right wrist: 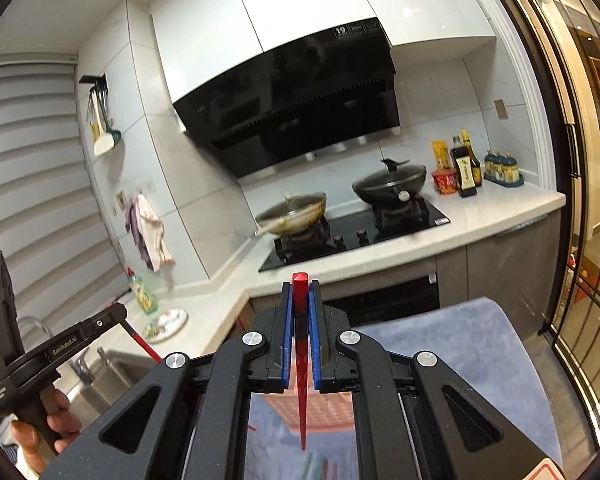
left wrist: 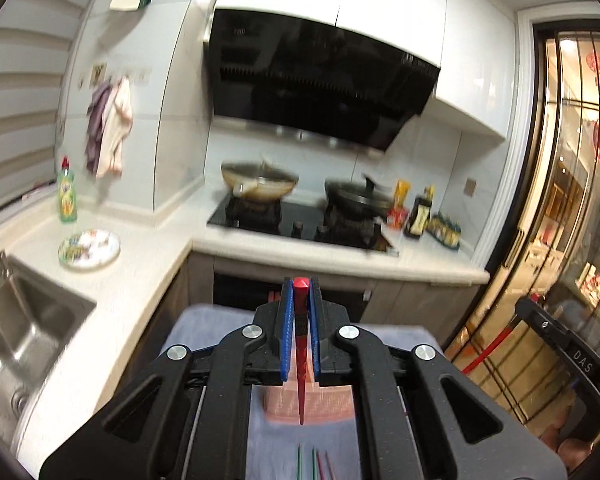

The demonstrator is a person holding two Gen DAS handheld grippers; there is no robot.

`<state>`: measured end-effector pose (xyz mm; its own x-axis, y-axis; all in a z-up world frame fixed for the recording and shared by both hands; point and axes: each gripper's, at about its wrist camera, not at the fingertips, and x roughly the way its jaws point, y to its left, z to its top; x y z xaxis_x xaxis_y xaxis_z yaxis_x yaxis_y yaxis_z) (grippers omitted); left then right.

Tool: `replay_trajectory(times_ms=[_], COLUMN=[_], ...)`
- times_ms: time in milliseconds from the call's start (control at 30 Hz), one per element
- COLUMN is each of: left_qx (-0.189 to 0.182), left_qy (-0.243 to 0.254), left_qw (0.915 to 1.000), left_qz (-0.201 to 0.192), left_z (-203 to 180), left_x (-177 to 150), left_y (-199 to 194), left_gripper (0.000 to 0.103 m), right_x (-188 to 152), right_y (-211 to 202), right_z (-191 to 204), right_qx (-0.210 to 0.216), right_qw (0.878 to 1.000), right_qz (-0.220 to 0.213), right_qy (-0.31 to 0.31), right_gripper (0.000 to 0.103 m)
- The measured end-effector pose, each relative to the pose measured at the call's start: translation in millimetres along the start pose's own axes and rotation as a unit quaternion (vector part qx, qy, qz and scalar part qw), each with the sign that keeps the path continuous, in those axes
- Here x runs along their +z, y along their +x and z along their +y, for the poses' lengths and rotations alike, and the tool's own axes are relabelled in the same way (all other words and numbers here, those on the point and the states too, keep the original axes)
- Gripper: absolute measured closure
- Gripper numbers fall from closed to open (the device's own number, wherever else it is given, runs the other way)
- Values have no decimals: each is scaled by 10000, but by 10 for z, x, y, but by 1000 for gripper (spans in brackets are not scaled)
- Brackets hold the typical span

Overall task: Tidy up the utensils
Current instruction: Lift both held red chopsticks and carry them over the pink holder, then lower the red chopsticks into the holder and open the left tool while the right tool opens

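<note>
Both grippers pinch red chopsticks: left gripper (left wrist: pixel 300 292), right gripper (right wrist: pixel 300 292); only the right view shows a hand (right wrist: pixel 54 420).

You've got one red chopstick (left wrist: pixel 301 344) clamped between the blue pads at the centre of the left wrist frame, thick square end up, tapered tip pointing down over a pink basket (left wrist: pixel 308 404). A second red chopstick (right wrist: pixel 301 360) sits the same way in the right wrist frame. Green and red sticks (left wrist: pixel 314 466) lie at the bottom centre.
</note>
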<state>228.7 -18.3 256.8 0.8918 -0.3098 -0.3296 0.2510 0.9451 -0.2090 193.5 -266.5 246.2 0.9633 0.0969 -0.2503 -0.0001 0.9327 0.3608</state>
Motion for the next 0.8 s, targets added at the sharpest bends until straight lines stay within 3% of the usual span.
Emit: replay_trajectory(times_ms=[133, 267, 500, 800], left_qx=[33, 86, 176, 282], left_qy=[54, 96, 44, 42], left_qw=[9997, 9997, 9995, 9962], left_qz=[-222, -191, 251, 824], left_z=[-35, -20, 105, 225], left_x=[204, 173, -89, -485], left_y=[219, 487, 938, 1282], left_gripper=[96, 96, 96, 96], right_x=[230, 243, -82, -462], right_y=[301, 620, 1128, 1431], right_z=[60, 36, -85, -248], right_qx=[-35, -138, -288, -441], right_qw=[9998, 9998, 9988, 9955], right_qz=[-183, -108, 381, 841], right_qy=[-23, -5, -45, -18], right_gripper=[96, 96, 96, 96])
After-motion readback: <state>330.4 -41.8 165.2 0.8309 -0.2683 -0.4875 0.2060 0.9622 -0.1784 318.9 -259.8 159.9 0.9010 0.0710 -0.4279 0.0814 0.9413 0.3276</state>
